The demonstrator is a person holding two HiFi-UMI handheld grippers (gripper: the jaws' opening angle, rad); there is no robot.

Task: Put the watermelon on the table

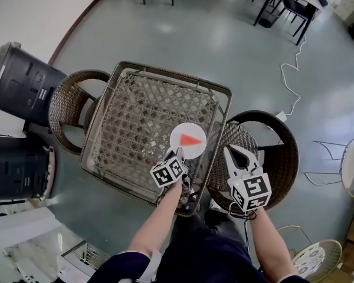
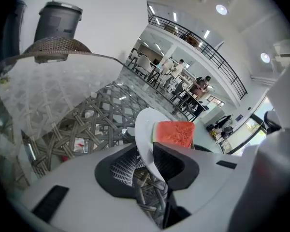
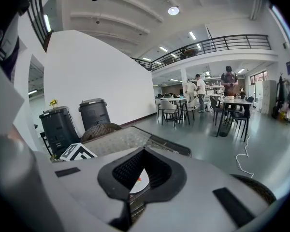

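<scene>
Red triangular watermelon slice [image 1: 191,140] lies on a round white plate [image 1: 180,134], which seems to rest on the glass-topped wicker surface [image 1: 165,71], just ahead of the left tongs [image 1: 178,154]. I judge this step to be the release. These tongs are spread, with the plate's rim between the jaws and leaning on one pad only. The next move calls for a straight pull back, so that no pad drags the rim. The right tongs [image 1: 236,155], pressed together and empty, hover beside the left ones, past the surface's edge and above a brown wicker chair [image 1: 286,158]. Open room lies toward the person.
</scene>
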